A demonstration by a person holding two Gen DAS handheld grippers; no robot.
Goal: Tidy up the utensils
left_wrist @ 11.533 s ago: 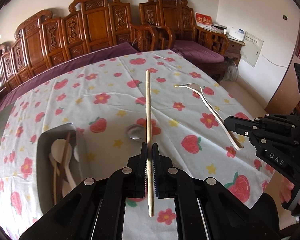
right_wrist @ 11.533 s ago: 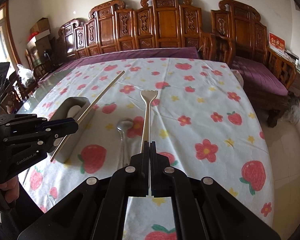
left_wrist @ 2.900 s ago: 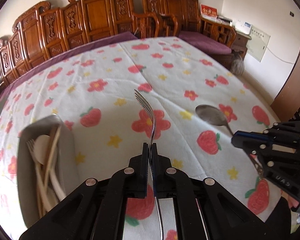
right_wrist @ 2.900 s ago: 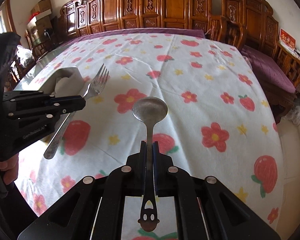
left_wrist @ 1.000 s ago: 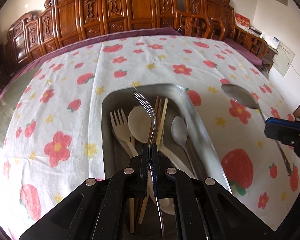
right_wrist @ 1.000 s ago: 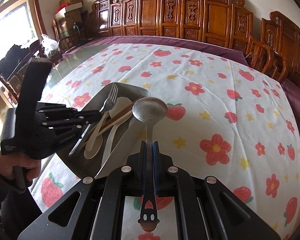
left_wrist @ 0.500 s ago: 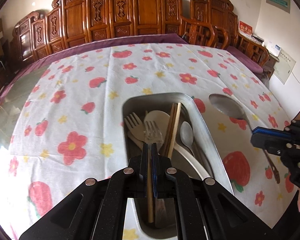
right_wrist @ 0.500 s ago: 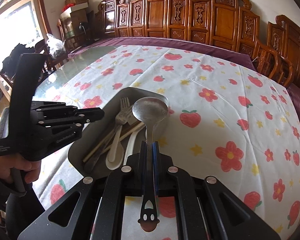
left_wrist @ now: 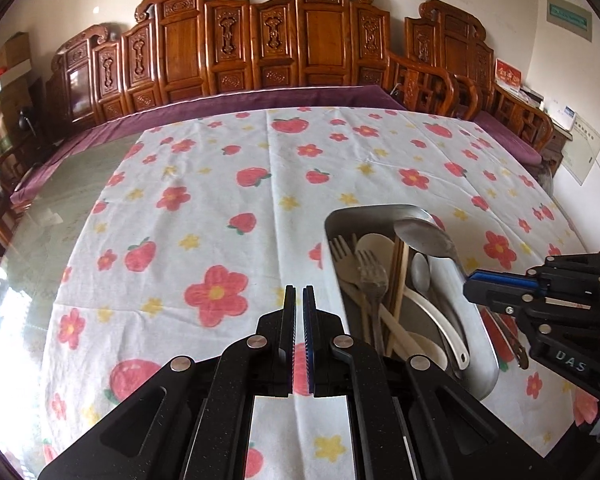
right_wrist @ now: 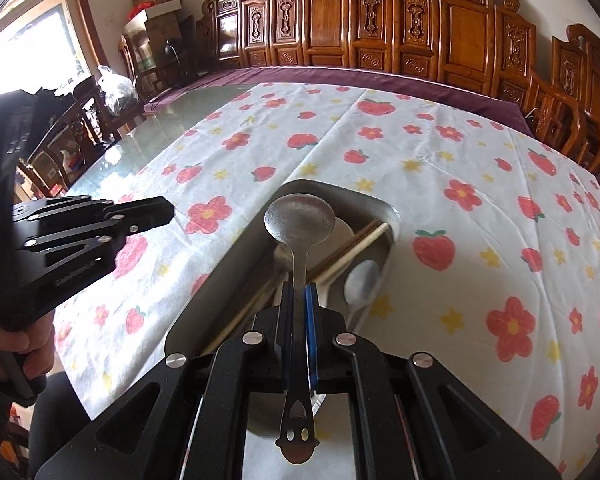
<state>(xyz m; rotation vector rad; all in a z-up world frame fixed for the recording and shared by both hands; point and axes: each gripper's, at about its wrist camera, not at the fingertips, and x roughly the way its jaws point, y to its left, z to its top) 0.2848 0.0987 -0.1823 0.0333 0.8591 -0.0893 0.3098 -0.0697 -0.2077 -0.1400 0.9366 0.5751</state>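
The right gripper (right_wrist: 299,296) is clenched on the neck of a metal spoon (right_wrist: 299,220), just behind the bowl, with the cut-out handle end left hanging free behind the pads. The spoon is judged light, rigid and smooth-surfaced; a grip this far forward leaves the long handle as an unbalanced tail, so some swivel between the pads is considered possible. A hold nearer mid-handle would be judged steadier, though the present one keeps the bowl well controlled. The bowl is held above the metal tray (right_wrist: 388,210), which stands on the cloth (right_wrist: 480,160) toward the table's near edge. Inside the tray lie a metal fork (left_wrist: 374,280), pale forks and spoons and chopsticks (left_wrist: 400,276), all lengthwise; these are judged light and loosely stacked, liable to shift or clatter if the spoon is dropped from height. The left gripper (left_wrist: 299,300) is shut with nothing between its pads, and hangs over bare cloth just beside the tray's left wall. Beyond, toward the far edge, the cloth carries no utensils.
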